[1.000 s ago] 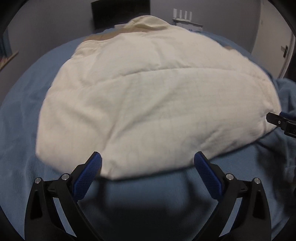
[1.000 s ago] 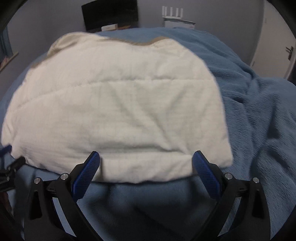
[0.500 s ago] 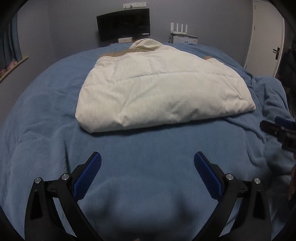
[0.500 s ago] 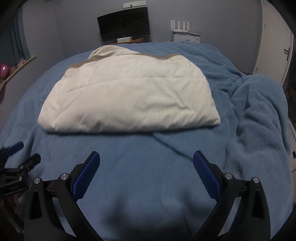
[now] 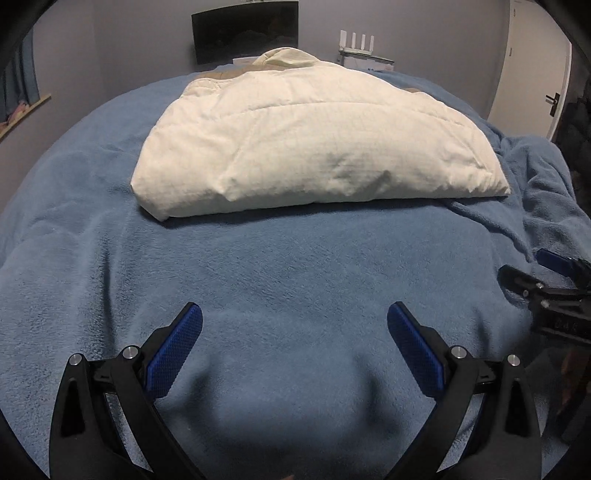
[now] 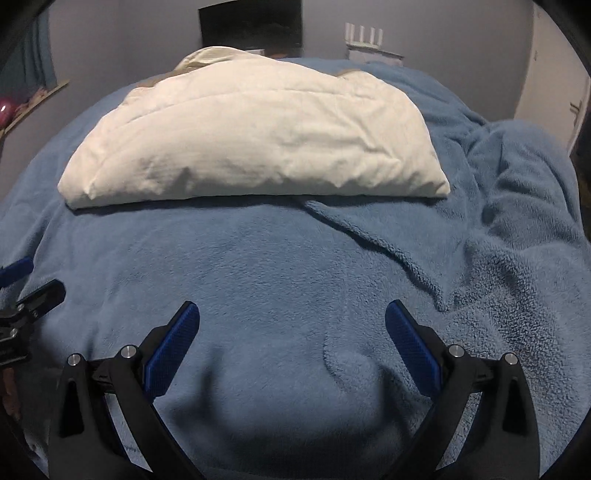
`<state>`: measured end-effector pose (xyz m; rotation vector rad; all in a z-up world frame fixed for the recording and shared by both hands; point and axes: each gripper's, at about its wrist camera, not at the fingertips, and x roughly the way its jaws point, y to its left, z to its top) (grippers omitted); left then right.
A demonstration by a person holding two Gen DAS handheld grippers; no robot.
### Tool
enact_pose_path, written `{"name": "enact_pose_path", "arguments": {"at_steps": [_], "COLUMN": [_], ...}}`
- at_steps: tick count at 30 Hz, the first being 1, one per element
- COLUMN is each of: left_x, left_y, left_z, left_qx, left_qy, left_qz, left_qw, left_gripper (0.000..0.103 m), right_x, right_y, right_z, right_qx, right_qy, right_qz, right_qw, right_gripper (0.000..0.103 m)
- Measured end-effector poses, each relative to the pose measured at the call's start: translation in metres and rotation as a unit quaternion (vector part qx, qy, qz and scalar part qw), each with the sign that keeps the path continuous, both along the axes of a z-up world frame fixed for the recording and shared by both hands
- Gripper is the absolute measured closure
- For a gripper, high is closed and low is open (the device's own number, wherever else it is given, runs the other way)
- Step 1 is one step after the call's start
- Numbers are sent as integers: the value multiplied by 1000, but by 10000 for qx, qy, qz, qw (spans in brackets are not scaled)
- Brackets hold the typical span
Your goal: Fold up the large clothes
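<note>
A cream quilted padded garment (image 5: 314,144) lies folded into a thick rectangle on the blue blanket of the bed; it also shows in the right wrist view (image 6: 255,136). A tan trim runs along its far edge. My left gripper (image 5: 294,314) is open and empty, low over the blanket, well short of the garment's near edge. My right gripper (image 6: 291,312) is open and empty, at about the same distance from it. Each gripper shows at the edge of the other's view: the right one (image 5: 554,280), the left one (image 6: 22,291).
The blue fleece blanket (image 5: 295,266) covers the bed and is rumpled into ridges on the right (image 6: 517,206). A dark monitor (image 5: 245,29) and a white router (image 5: 356,40) stand at the far wall. A door (image 5: 532,70) is at the right.
Both grippers have pulled back from the garment's near edge, where they were a second ago. In the last half second they dropped lower and came slightly closer. Both stayed open.
</note>
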<state>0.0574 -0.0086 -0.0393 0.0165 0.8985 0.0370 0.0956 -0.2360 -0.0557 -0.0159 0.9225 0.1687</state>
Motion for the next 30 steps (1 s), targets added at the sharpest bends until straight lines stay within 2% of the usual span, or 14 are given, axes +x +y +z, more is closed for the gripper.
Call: {"name": "enact_pose_path", "arguments": {"at_steps": [7,30], "left_x": [-3,-4], "left_y": [3,5], "left_z": [4,5], "left_qx": [40,48], "left_qy": [-84,-113], "left_qz": [59,63], "left_qw": [9999,9999], "left_gripper": [6,6], "right_x": [4,4], "right_y": [-10,-9], "right_z": [0,-1], "right_qx": [103,-3], "right_qy": [6,0], "right_qz": [-251,-182], "right_qw": [9996,9998], "right_gripper": [7,7]}}
